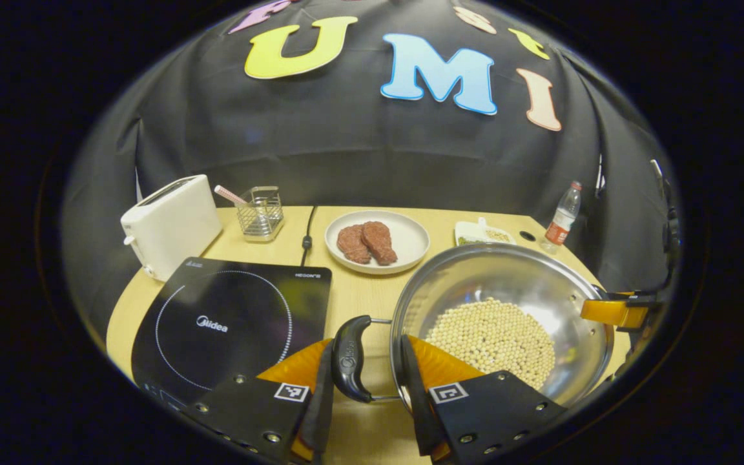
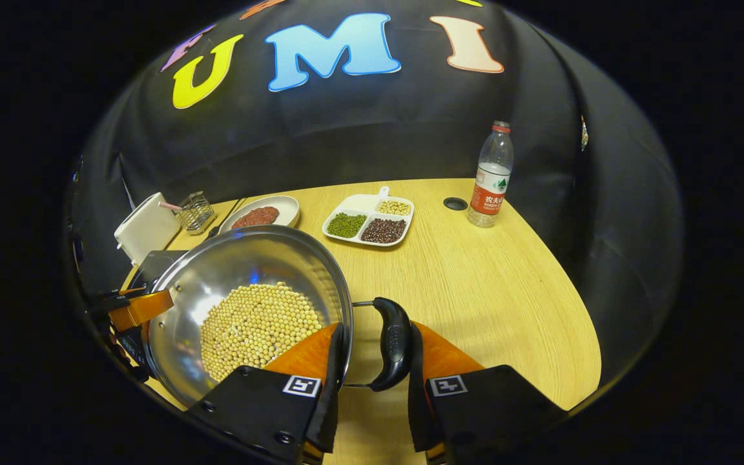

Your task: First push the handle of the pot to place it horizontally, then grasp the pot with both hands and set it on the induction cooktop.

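Observation:
A steel pot (image 1: pixel 507 278) holding soybeans (image 1: pixel 491 339) stands on the wooden table just right of the black induction cooktop (image 1: pixel 230 323). My left gripper (image 1: pixel 367 342) straddles the pot's black left handle (image 1: pixel 350 358). Its outer finger touches the grip, while a gap remains on the pot side. My right gripper (image 2: pixel 376 329) straddles the black right handle (image 2: pixel 392 342) the same way, with a gap toward the pot (image 2: pixel 243 258) rim. Across the pot, each view shows the other gripper's orange finger (image 1: pixel 611 312) (image 2: pixel 143 309).
A white toaster (image 1: pixel 172 223) and a wire holder (image 1: pixel 261 212) stand behind the cooktop. A plate of meat (image 1: pixel 377 240) sits behind the pot. A divided dish of beans (image 2: pixel 369 219) and a water bottle (image 2: pixel 491 174) stand farther back on the right.

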A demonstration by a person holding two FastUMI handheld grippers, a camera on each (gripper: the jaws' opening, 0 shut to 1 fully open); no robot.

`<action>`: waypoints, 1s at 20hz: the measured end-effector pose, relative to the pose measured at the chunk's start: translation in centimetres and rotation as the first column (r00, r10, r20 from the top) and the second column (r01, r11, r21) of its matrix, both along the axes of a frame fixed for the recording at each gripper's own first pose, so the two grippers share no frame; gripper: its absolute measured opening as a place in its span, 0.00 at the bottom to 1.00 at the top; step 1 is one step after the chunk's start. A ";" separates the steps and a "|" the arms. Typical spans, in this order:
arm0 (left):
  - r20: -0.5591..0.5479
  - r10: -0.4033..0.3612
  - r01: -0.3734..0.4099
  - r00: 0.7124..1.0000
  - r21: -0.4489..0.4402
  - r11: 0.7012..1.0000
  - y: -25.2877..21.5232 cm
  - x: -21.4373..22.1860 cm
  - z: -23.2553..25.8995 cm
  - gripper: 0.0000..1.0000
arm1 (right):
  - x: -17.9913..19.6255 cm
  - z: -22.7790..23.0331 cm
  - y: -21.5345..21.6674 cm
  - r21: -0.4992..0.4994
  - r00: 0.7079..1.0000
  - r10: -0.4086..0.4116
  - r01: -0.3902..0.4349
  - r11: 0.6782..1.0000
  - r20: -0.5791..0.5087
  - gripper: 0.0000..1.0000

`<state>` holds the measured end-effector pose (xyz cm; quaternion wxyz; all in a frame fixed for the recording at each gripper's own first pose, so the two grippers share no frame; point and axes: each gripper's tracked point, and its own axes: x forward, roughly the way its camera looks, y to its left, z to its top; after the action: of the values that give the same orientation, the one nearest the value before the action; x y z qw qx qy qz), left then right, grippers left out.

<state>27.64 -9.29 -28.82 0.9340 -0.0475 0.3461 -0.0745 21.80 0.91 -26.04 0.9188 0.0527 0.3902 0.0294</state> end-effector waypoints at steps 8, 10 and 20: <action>0.050 -0.040 0.041 0.998 -0.001 0.999 5.8 0.3 2.4 0.55 | -1.4 2.6 5.2 0.012 0.998 -0.047 0.047 0.999 0.033 0.47; 0.056 -0.036 0.036 0.998 0.000 0.999 7.3 0.3 2.7 0.55 | -1.5 3.0 6.4 0.014 0.998 -0.047 0.046 0.999 0.035 0.47; 0.068 0.002 -0.002 0.998 -0.007 1.000 14.5 0.3 2.7 0.52 | -1.1 4.2 12.6 0.014 0.999 -0.017 0.017 1.000 0.045 0.47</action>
<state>27.93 5.17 -26.11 0.9451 -0.0483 0.3140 -0.0763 20.72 13.52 -21.82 0.9271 0.0615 0.3687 0.0254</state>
